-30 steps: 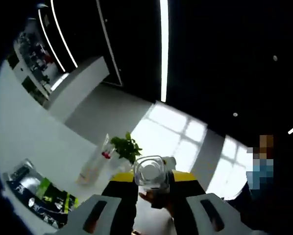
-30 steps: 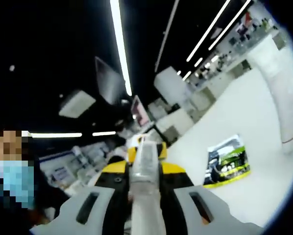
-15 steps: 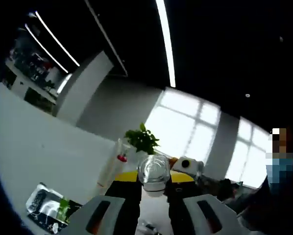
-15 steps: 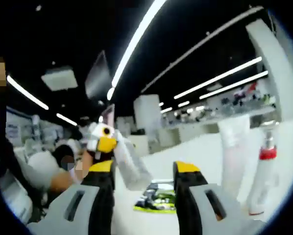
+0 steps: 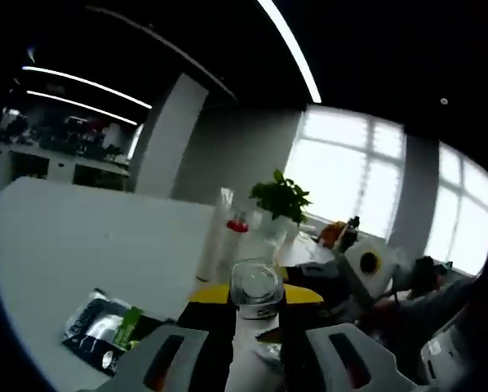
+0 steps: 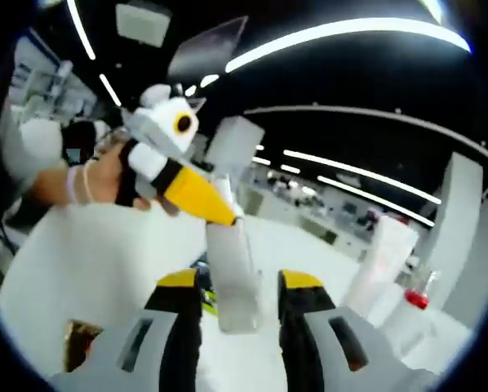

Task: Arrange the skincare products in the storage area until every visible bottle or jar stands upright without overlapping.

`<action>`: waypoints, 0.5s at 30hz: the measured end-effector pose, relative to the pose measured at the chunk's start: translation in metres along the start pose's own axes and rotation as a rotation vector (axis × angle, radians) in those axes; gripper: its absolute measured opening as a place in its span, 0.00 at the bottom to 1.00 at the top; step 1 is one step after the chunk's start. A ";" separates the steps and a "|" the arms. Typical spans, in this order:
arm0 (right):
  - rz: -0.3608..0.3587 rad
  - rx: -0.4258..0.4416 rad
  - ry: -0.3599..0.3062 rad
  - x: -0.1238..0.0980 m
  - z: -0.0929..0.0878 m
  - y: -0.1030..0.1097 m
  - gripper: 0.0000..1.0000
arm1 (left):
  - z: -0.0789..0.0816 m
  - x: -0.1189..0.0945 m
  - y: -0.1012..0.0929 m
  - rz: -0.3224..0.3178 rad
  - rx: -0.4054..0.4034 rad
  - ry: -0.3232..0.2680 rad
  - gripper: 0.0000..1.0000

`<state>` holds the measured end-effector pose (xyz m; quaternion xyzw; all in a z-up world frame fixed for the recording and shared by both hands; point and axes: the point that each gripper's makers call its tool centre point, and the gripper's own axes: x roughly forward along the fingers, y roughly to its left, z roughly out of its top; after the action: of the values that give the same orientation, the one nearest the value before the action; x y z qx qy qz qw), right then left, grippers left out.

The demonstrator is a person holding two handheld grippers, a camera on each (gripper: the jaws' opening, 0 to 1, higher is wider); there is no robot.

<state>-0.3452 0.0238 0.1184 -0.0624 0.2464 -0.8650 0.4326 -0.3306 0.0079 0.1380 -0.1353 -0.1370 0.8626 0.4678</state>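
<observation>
A clear plastic bottle point(image 5: 256, 287) sits between my left gripper's point(image 5: 256, 297) yellow-tipped jaws, its cap end facing the camera, and they are shut on it. In the right gripper view the same clear bottle point(image 6: 232, 278) hangs from the left gripper point(image 6: 214, 211), which a hand point(image 6: 97, 175) brings in from the left. My right gripper point(image 6: 240, 282) stands open around the bottle's lower end, with a gap on each side. On the white table point(image 5: 73, 245) stand a tall white tube point(image 6: 387, 253) and a red-capped pump bottle point(image 6: 415, 298), seen again as the red-capped bottle point(image 5: 226, 237).
A dark and green sachet packet point(image 5: 105, 327) lies on the table at the left. A potted plant point(image 5: 281, 198) stands behind the bottles. People sit at the far right beyond the table. A brown patch point(image 6: 81, 343) shows at the lower left.
My right gripper has let go of the clear bottle and opened, while the left gripper keeps hold of it. Both views have swung down from the ceiling toward the table.
</observation>
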 end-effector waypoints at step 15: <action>0.066 0.064 0.116 -0.003 -0.029 0.023 0.19 | -0.022 0.011 -0.016 -0.079 0.321 -0.114 0.23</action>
<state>-0.3360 0.0257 0.0830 0.0098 0.2452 -0.8599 0.4476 -0.3156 0.0277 0.1222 -0.0041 -0.0289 0.8605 0.5085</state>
